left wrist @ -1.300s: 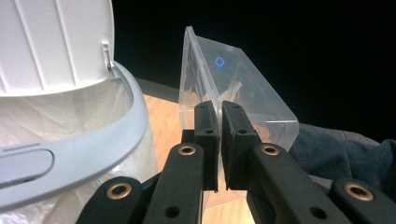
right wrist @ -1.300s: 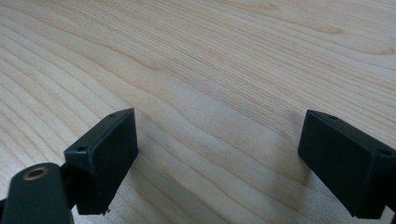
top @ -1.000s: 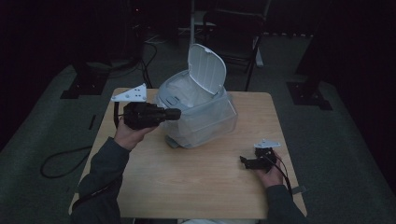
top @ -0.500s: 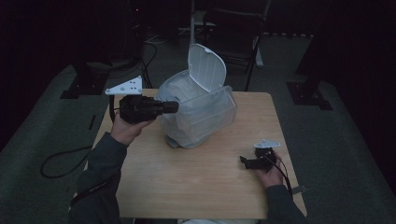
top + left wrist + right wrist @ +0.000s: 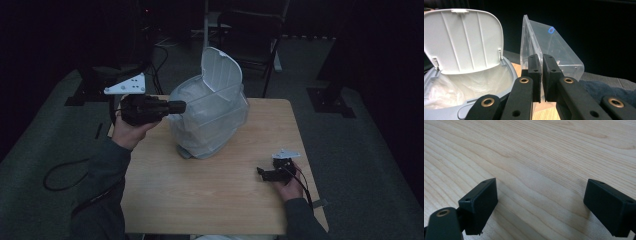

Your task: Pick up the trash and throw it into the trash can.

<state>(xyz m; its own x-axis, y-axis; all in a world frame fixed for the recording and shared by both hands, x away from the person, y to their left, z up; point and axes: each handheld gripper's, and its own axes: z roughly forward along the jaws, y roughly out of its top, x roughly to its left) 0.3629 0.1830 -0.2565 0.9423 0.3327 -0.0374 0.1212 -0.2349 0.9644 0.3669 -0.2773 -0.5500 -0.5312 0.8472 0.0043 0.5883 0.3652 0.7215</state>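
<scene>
A grey bin (image 5: 192, 102) with a plastic bag liner (image 5: 474, 85) stands at the back of the wooden table (image 5: 200, 200), its white flip lid (image 5: 220, 70) raised. A clear plastic tub (image 5: 227, 122) leans tilted against the bin's right side. My left gripper (image 5: 180, 106) is held up at the bin's left. In the left gripper view this gripper (image 5: 542, 65) is shut on the thin wall of the clear tub (image 5: 554, 50), beside the lid (image 5: 461, 40). My right gripper (image 5: 261, 173) rests low near the table's right front. Its jaws (image 5: 541, 202) stand wide apart over bare wood, holding nothing.
A dark chair (image 5: 250, 35) stands behind the table. Cables (image 5: 60, 170) lie on the floor at the left, and a stand base (image 5: 330, 100) sits at the right. The table's front half (image 5: 200, 200) is bare wood.
My left gripper has risen and drifted slightly left, and the clear tub has tilted up with it. The right gripper has stayed put.
</scene>
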